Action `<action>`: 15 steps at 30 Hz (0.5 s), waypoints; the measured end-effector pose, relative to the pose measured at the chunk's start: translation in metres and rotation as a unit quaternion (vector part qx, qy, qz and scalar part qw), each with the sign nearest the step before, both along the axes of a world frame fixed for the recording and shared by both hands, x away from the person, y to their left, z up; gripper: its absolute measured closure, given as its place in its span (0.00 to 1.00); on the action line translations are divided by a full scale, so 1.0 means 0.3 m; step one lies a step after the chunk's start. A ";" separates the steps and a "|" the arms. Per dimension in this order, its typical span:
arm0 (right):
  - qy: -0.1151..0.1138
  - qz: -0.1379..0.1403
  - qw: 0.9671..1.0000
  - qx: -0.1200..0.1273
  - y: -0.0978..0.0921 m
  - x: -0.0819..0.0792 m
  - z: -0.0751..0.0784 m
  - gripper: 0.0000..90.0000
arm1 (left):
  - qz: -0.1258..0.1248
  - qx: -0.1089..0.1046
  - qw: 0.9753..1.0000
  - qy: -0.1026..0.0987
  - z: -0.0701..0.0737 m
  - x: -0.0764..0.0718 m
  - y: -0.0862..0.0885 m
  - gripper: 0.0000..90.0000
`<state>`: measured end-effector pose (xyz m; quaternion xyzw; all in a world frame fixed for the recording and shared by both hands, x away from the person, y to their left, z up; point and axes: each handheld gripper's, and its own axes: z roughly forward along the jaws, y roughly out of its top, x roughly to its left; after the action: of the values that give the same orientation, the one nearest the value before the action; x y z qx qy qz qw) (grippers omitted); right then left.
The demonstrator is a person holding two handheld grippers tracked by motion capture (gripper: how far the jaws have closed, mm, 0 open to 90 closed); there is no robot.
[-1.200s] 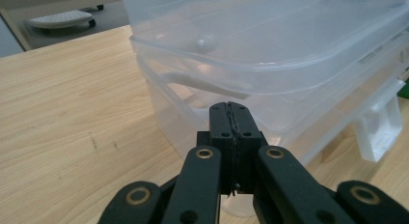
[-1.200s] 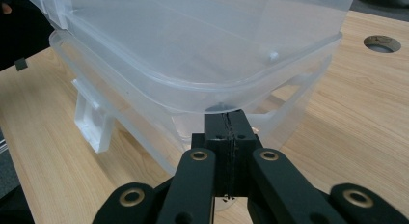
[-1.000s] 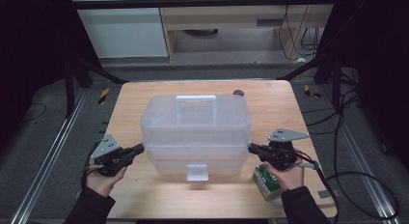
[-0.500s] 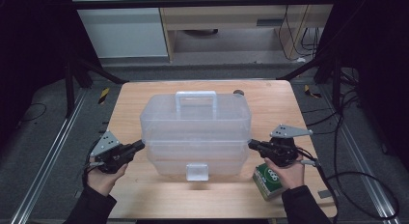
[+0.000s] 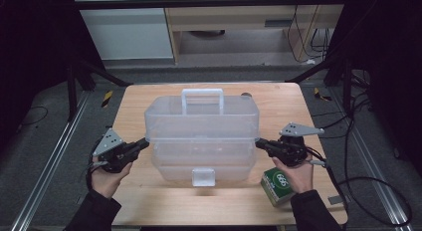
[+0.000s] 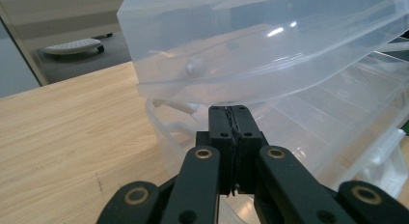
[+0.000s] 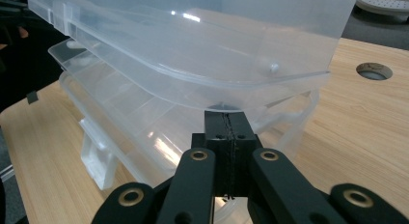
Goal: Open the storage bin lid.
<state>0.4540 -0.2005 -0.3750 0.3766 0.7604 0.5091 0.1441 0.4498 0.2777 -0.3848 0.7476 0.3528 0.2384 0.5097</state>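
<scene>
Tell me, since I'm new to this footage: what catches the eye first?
A big clear plastic box sits mid-table, its lid raised at the front. The left gripper and right gripper, both shut, press under the lid's two ends. A small green box lies near the right hand.

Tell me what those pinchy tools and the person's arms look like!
Each black two-jaw gripper, the left gripper and the right gripper, has flat black jaws on arms joined by brass-ringed pivots. A grey three-cornered plate with small holes sits on top of each, and a dark cable trails behind. The person wears black long sleeves.
</scene>
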 end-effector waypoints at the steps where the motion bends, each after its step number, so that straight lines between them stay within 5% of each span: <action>1: -0.001 0.000 1.000 0.002 -0.001 0.003 0.001 1.00 | 0.002 0.000 1.000 0.000 0.002 0.005 -0.002 0.99; 15: -0.007 0.005 1.000 0.000 0.007 0.013 0.012 1.00 | 0.015 0.010 1.000 -0.008 -0.009 0.021 -0.007 0.92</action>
<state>0.4579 -0.1983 -0.3715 0.3693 0.7616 0.5119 0.1469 0.4560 0.2756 -0.3875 0.7451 0.3574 0.2555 0.5018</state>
